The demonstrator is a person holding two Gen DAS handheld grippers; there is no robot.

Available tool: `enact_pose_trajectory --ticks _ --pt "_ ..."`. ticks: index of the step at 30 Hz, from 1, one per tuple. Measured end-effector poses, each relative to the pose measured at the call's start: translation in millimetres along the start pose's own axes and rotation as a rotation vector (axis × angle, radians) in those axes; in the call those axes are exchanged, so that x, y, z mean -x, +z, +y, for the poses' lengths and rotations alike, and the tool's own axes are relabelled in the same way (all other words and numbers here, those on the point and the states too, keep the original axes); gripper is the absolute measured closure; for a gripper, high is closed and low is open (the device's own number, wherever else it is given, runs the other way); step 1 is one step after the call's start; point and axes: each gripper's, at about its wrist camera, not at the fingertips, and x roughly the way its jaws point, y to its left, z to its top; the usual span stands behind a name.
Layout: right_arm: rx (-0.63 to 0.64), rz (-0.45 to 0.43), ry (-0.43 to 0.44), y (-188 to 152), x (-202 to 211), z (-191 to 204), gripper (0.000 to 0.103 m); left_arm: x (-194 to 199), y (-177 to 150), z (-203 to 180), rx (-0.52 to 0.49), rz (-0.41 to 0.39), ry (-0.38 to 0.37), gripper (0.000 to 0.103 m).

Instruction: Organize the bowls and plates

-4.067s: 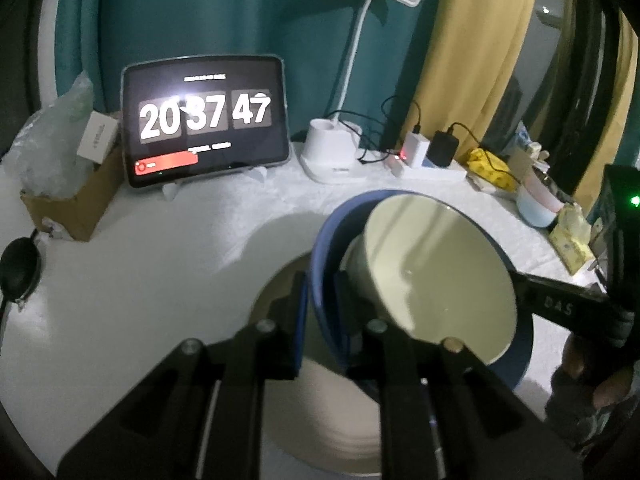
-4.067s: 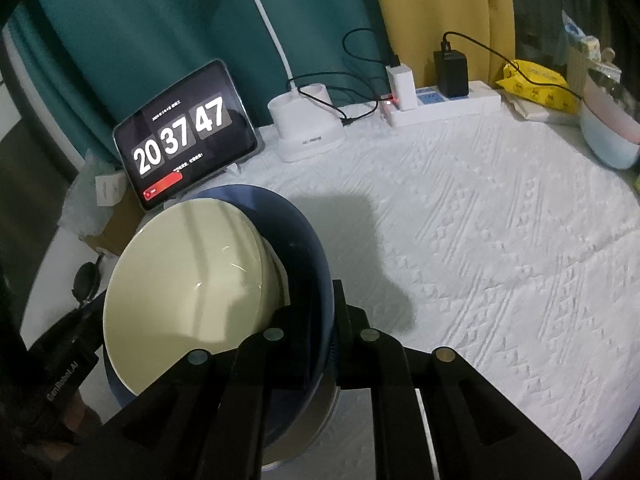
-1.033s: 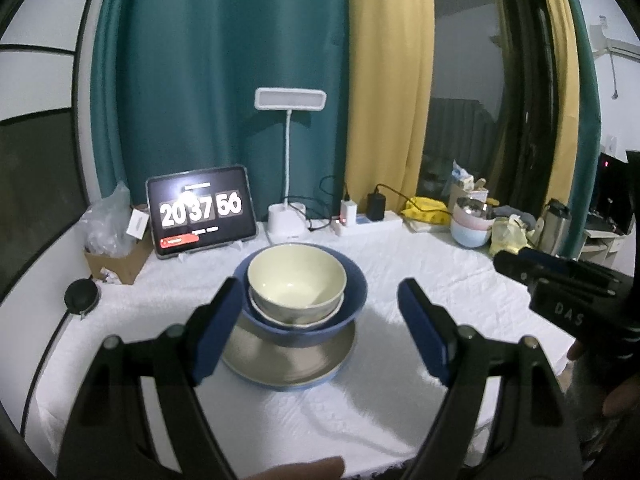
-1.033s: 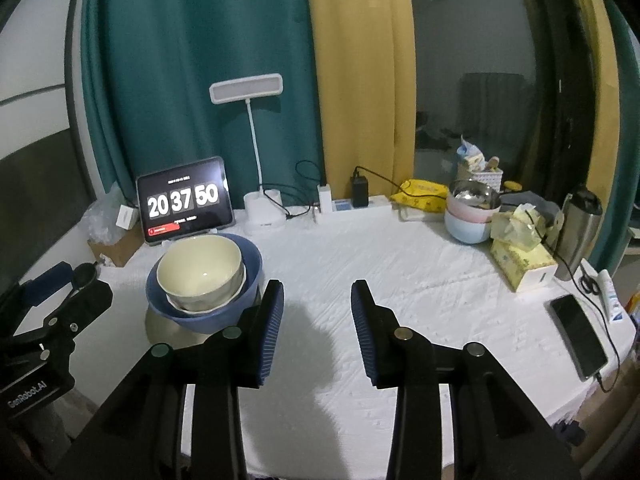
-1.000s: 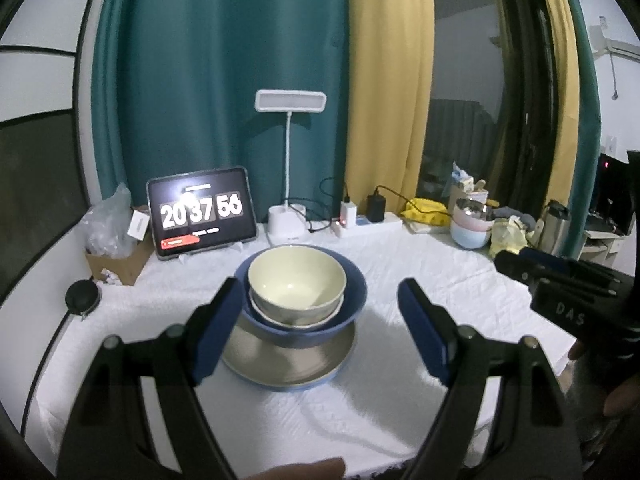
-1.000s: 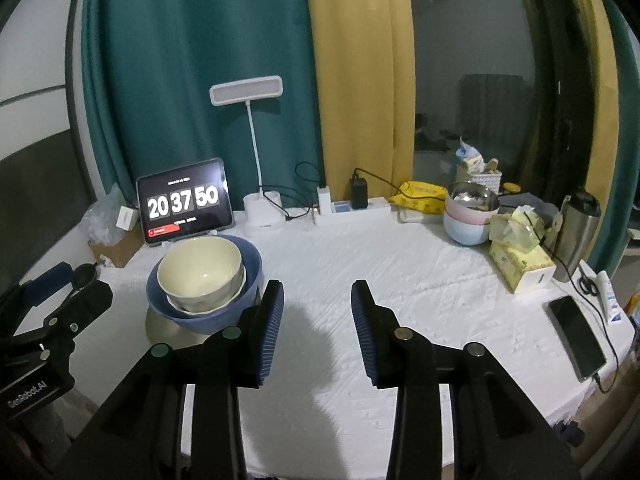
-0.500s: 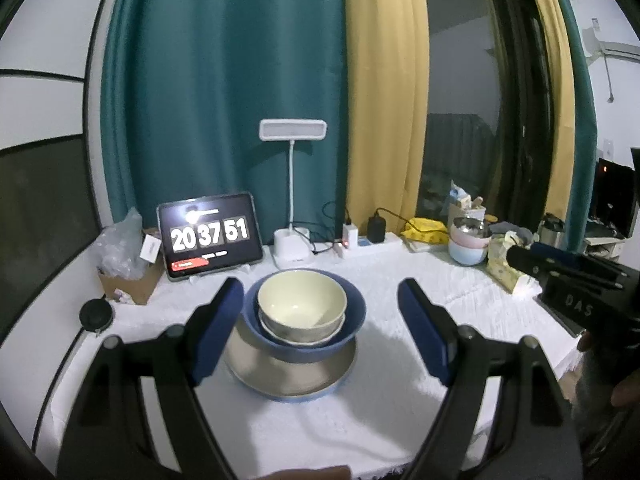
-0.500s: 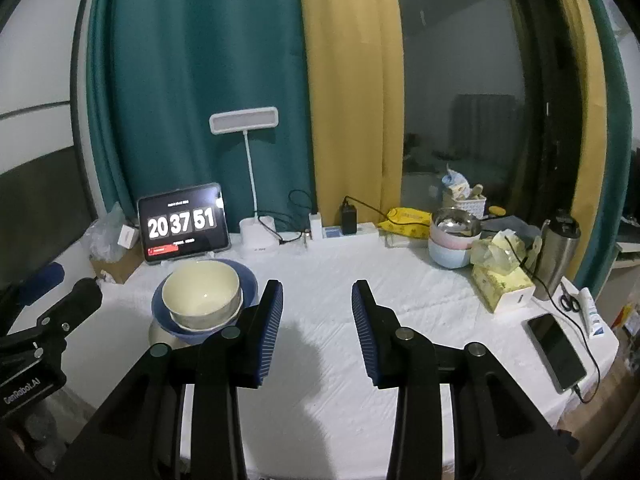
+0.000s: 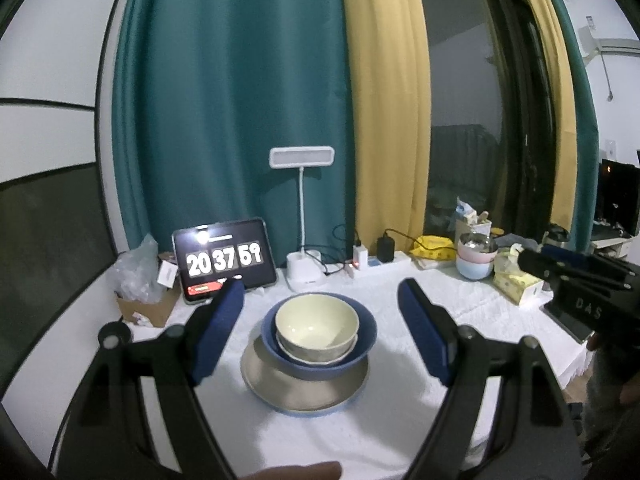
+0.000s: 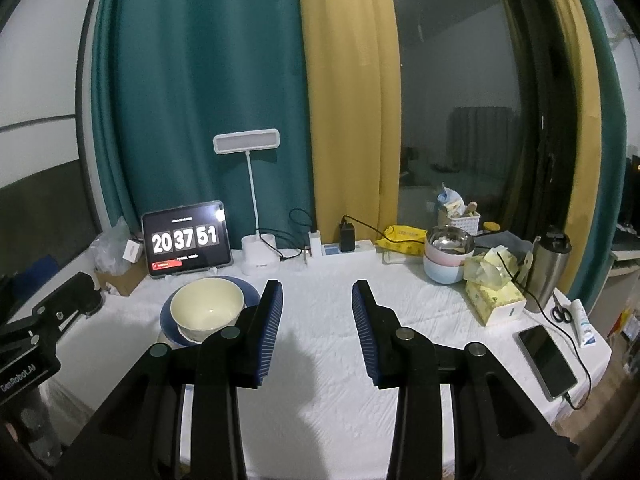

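My left gripper (image 9: 320,320) stood wide, its jaws opening, empty; my right gripper (image 10: 317,322) partly spread, empty. Beyond, on the bench (image 9: 400,408), the cream bowl (image 9: 316,330) sat nested in the blue bowl (image 9: 366,330), atop the plate (image 9: 280,392).

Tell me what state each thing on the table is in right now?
Cream bowl: upright, empty, nested in the blue bowl.
Blue bowl: sitting on the plate.
Plate: bottom of the stack.
Tablet: on, showing a clock.
Lamp: off.
Left tool: opening, empty.
Right tool: open, empty.
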Motion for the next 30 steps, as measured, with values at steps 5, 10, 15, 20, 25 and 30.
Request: enact_pose_trajectory --ticks 5,10,15,20,25,30 --pt "0.008 0.003 -0.004 0.3 1.6 0.9 0.039 0.0 1.6 6.0 0.025 -0.005 0.012 0.007" --pt "0.013 0.004 -0.006 1.2 1.4 2.0 0.035 0.3 2.0 8.0 0.030 -0.003 0.023 0.006" --pt "0.009 0.006 -0.004 0.8 1.7 1.7 0.035 1.4 2.8 9.3 0.040 -0.007 0.019 0.006" --pt "-0.002 0.015 0.000 2.1 0.6 1.6 0.035 2.1 2.5 10.6 0.043 -0.007 0.019 0.006" --pt "0.002 0.016 0.003 2.2 0.7 2.9 0.035 1.9 2.5 11.0 0.042 -0.008 0.019 0.006" --pt "0.002 0.015 0.002 2.2 0.9 3.2 0.035 2.0 2.0 11.5 0.046 -0.006 0.019 0.006"
